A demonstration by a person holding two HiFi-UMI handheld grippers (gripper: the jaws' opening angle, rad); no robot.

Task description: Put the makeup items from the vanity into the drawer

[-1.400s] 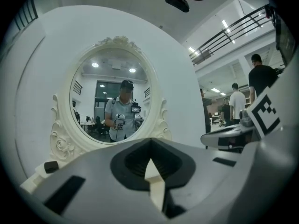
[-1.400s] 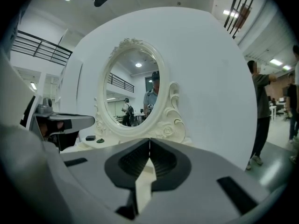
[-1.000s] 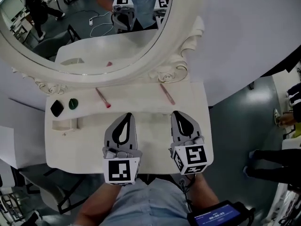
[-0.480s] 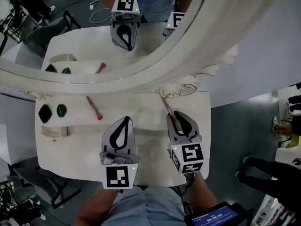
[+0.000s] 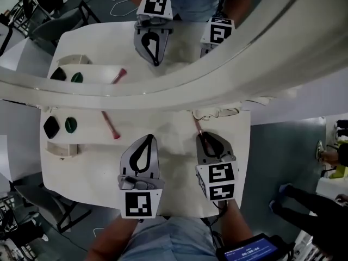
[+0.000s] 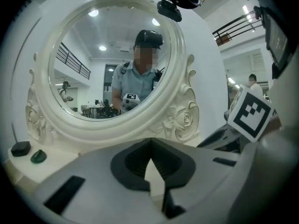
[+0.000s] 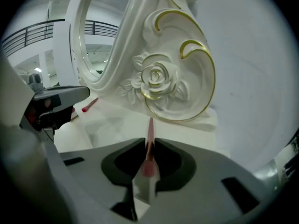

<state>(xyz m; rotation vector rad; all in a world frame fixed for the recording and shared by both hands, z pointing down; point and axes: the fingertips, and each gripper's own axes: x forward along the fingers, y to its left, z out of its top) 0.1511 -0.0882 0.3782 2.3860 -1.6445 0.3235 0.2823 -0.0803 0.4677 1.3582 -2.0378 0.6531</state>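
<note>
White vanity worktop (image 5: 89, 170) with an oval mirror in an ornate white frame (image 5: 163, 88) standing along its far edge. The right claw (image 5: 203, 137) points down at the worktop near the carved rose scroll (image 7: 156, 78) at the foot of the frame. Its jaws have just been closing and now pinch the near end of a slim pink makeup stick (image 7: 150, 133). The rest of the stick runs forward out of the jaws towards the scroll, lying on the worktop. The left claw (image 5: 150, 138) is just left of the right one, over bare worktop, its jaws pressed together at the tips with nothing between them. A second slim pink stick with a darker tip (image 5: 110, 126) lies on the worktop further left, well apart from both claws. A black diamond-shaped item (image 5: 51, 126) and a round dark green item (image 5: 70, 125) sit side by side near the left edge. All four items are on the worktop surface; none is in a drawer.
</note>
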